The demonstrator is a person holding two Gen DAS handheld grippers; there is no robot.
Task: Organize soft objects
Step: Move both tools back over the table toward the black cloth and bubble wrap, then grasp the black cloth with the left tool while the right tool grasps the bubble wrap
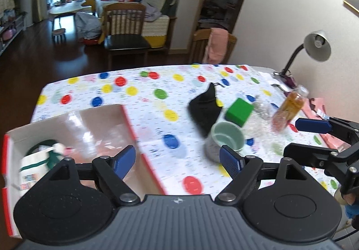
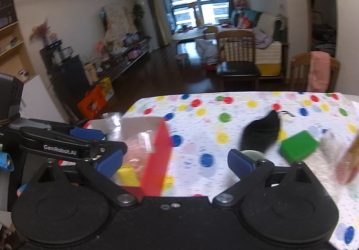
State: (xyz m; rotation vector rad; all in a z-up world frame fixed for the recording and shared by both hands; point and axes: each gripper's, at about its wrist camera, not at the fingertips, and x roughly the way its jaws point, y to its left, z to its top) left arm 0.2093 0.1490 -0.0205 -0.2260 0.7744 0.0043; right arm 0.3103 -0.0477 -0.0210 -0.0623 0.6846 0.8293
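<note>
A cardboard box with red edges (image 1: 129, 119) stands at the table's left. It holds a white-and-green soft item (image 1: 38, 160) and a yellow piece (image 2: 128, 174). A black cloth (image 1: 204, 108) lies mid-table beside a green block (image 1: 239, 112). My left gripper (image 1: 178, 160) hovers open over the box's right wall, nothing between its fingers. My right gripper (image 2: 176, 162) is also open and empty, above the box's red wall (image 2: 157, 155). Each shows in the other's view: the right gripper (image 1: 300, 139) by the bottle, the left gripper (image 2: 103, 139) over the box. The black cloth (image 2: 261, 133) lies ahead.
A pale green cup (image 1: 226, 137), crumpled clear plastic (image 1: 260, 128) and an orange-filled bottle (image 1: 289, 108) crowd the right of the dotted tablecloth (image 1: 134, 93). A desk lamp (image 1: 316, 45) and a pink cloth (image 1: 318, 106) are at the far right. Wooden chairs (image 1: 125, 25) stand beyond.
</note>
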